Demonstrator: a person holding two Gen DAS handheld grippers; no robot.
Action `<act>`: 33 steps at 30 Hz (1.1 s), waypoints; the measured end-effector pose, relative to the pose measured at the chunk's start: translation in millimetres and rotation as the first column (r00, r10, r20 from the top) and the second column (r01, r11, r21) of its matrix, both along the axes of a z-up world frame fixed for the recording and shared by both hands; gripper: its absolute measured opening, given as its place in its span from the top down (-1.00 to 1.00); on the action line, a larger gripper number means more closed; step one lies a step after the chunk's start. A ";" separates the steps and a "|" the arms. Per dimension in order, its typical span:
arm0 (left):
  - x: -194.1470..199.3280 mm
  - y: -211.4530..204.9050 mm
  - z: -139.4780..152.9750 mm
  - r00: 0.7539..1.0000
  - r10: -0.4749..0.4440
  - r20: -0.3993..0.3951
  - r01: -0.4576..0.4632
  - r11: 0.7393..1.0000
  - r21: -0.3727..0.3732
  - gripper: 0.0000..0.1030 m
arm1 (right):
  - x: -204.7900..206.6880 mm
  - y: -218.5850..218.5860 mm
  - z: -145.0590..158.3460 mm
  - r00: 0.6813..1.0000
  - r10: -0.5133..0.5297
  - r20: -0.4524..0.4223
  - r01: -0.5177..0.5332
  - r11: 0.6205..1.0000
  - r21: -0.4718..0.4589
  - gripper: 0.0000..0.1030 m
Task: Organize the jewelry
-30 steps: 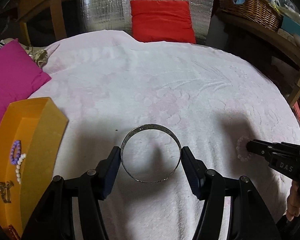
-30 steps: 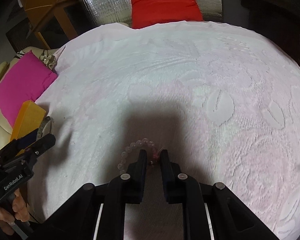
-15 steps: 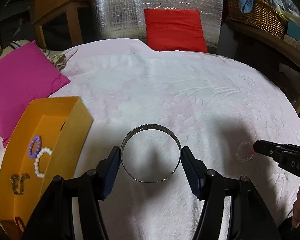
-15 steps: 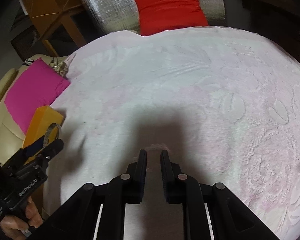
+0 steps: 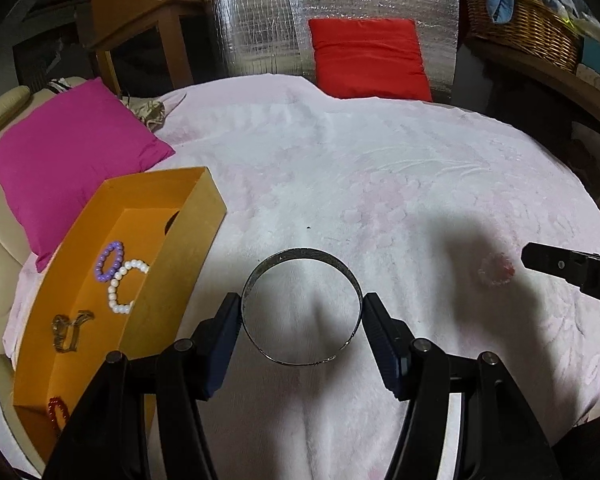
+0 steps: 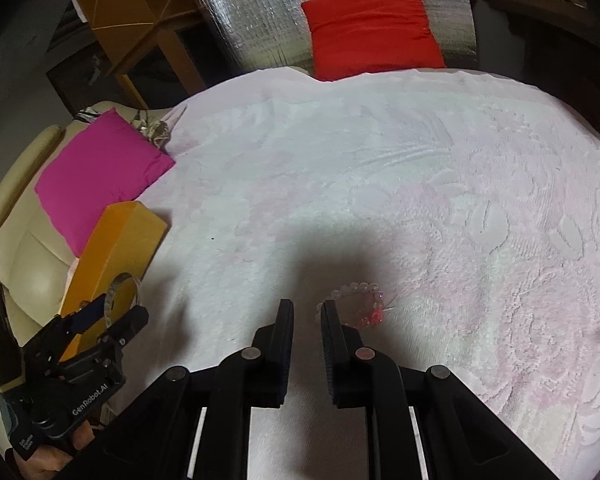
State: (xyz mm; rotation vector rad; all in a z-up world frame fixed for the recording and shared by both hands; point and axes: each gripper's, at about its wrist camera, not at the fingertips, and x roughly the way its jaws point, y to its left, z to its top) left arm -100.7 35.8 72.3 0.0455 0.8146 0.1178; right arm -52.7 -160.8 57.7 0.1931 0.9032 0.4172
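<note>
**Jewelry lot: one bangle in hand, one beaded bracelet loose**

Item 1. Metal bangle (image 5: 301, 307). I hold it in the left gripper (image 5: 302, 326), fingers (image 5: 225, 330) pinching it across its width, one pad on each outer side. It hangs above the pale pink bed cover (image 5: 380, 168), just right of the orange box (image 5: 172, 276). I judge it rigid, light and smooth-walled; a thin hoop gripped at two opposite points may twist or slip out if squeezed unevenly, so the hold belongs on the band's flat outer wall, as now.

Item 2. Pink beaded bracelet (image 6: 358, 306). It lies on the bed cover just ahead and to the right of the right gripper (image 6: 306, 320), whose fingers (image 6: 286, 326) are drawn nearly together with nothing between them. Beads look small, glossy and strung loosely; I expect it to go limp and drape when lifted, and to roll off smooth pads. Best taken by nipping one short stretch of beads, pressing slightly into the soft pile beneath. A red knot or tassel sits on its near side; too small to identify.

Item 3. Box contents already stowed: purple bead bracelet (image 5: 110, 261), white pearl bracelet (image 5: 125, 287), a brass-coloured piece (image 5: 70, 330), a red bead item (image 5: 56, 410) near the front corner.
</note>
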 end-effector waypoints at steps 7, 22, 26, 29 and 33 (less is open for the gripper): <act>-22.6 -23.2 44.2 0.997 -0.035 0.075 0.036 0.999 -0.002 -0.22 | -17.1 -26.0 15.0 0.999 -0.029 0.032 0.027 0.998 0.054 0.70; -92.7 -58.9 157.0 0.944 -0.174 0.280 0.177 0.984 0.014 -0.22 | -101.0 -94.7 73.9 0.990 -0.082 0.115 0.058 0.977 0.203 0.70; -112.4 -40.8 170.9 0.940 -0.149 0.309 0.148 0.989 0.024 -0.22 | -105.9 -100.5 84.0 0.989 -0.096 0.111 0.071 0.975 0.210 0.70; -112.5 -29.9 164.9 0.946 -0.134 0.296 0.136 0.991 0.014 -0.23 | -90.1 -91.8 74.7 0.990 -0.106 0.093 0.088 0.980 0.180 0.66; -88.8 -23.5 132.4 0.966 -0.114 0.230 0.119 0.993 -0.008 -0.23 | -42.4 -61.4 32.1 0.994 -0.107 0.006 0.106 0.994 0.035 0.46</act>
